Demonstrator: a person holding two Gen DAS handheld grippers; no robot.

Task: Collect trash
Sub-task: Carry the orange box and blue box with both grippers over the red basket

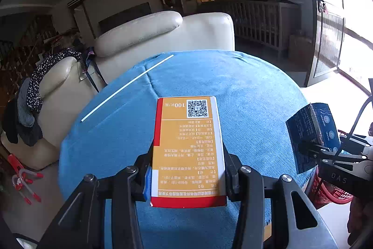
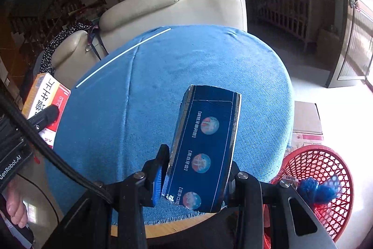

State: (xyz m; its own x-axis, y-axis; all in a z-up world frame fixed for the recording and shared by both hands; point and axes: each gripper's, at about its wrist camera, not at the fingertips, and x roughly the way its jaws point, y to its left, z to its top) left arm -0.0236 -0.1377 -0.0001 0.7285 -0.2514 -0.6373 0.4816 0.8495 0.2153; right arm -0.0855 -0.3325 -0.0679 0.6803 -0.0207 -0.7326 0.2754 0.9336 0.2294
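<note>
My left gripper is shut on an orange and red medicine box, held lengthwise above the blue-clothed table. The same box shows at the left edge of the right wrist view. My right gripper is shut on a dark blue box with three round pictures, also lifted over the table; that box appears at the right of the left wrist view. A long white straw lies on the cloth at the far left. A red mesh basket stands on the floor to the right.
A cream leather sofa stands behind the table with dark clothes draped on its arm. A cardboard carton sits on the floor beside the basket, which holds blue crumpled material. A person's bare foot shows low left.
</note>
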